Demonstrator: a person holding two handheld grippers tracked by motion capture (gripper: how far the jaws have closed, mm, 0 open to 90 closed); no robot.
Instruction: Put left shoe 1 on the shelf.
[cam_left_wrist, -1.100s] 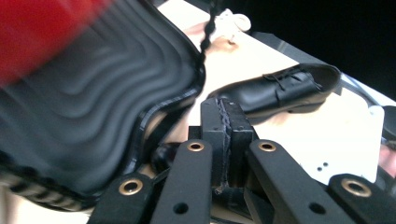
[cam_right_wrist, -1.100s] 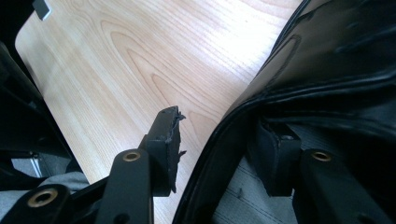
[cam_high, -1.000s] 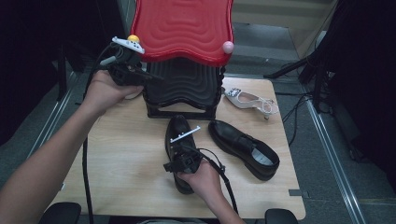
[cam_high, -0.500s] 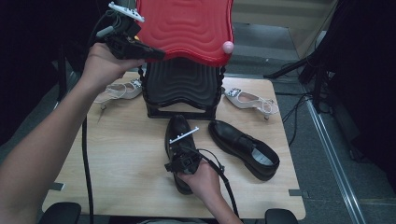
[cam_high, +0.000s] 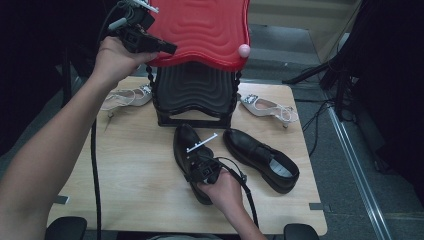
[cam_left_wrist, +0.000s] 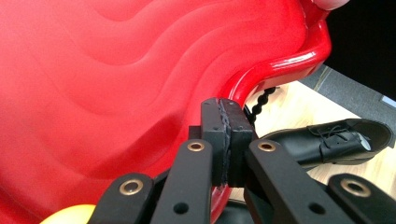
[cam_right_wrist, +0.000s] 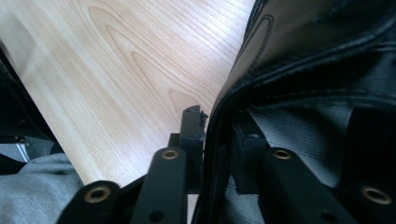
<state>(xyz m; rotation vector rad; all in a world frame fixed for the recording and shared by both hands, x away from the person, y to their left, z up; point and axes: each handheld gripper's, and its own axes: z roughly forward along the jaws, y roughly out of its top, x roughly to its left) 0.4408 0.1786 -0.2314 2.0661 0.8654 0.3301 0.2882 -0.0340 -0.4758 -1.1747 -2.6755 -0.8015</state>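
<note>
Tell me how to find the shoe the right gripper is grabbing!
Start at the black ribbed stand under the red lid, mid-table. Two black shoes lie in front of it. Yours is the left black shoe, with the right gripper clamping its collar; the other black shoe lies untouched.

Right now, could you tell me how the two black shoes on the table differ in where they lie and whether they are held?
The left black shoe lies in front of the black rack, toe toward it; the right black shoe lies angled, toe toward the rack's right corner. The right hand-held gripper has one jaw inside the left black shoe's collar and one outside, and its jaws have just been closing; nothing touches the right black shoe. Both are black lace-ups resting upright on the table.
</note>
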